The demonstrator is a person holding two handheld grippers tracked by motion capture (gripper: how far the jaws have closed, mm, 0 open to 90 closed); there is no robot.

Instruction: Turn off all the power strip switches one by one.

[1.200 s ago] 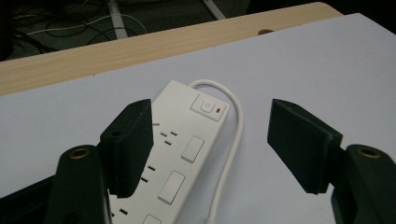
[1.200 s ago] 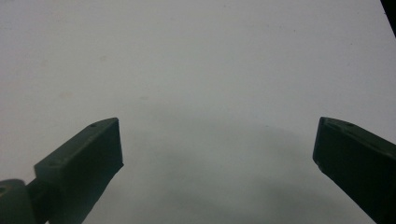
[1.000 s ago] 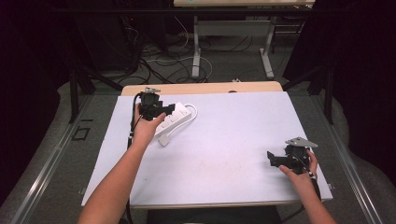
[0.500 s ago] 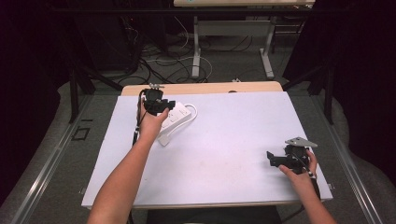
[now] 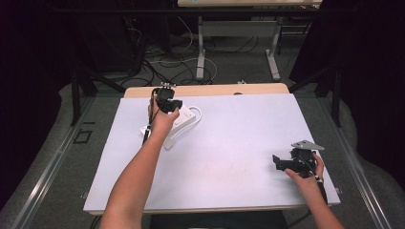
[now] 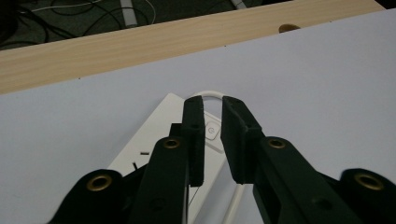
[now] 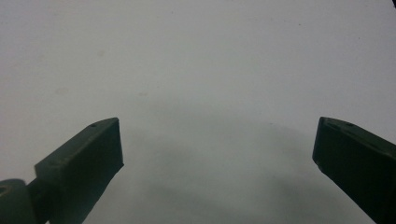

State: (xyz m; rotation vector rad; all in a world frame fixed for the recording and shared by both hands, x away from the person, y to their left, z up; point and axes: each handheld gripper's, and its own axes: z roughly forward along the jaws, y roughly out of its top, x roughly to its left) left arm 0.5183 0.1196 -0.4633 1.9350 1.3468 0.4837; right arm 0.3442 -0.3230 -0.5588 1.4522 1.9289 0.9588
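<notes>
The power strip [image 5: 179, 125] lies at the far left of the white table [image 5: 239, 143], its cord looping beside it. The left gripper [image 6: 212, 109] hovers over its switch end, fingers [image 6: 194, 135] just closing to a narrow gap with nothing clamped between them. The right gripper [image 5: 279, 162] rests near the table's right edge, fingers [image 7: 84, 163] wide apart over bare surface
</notes>
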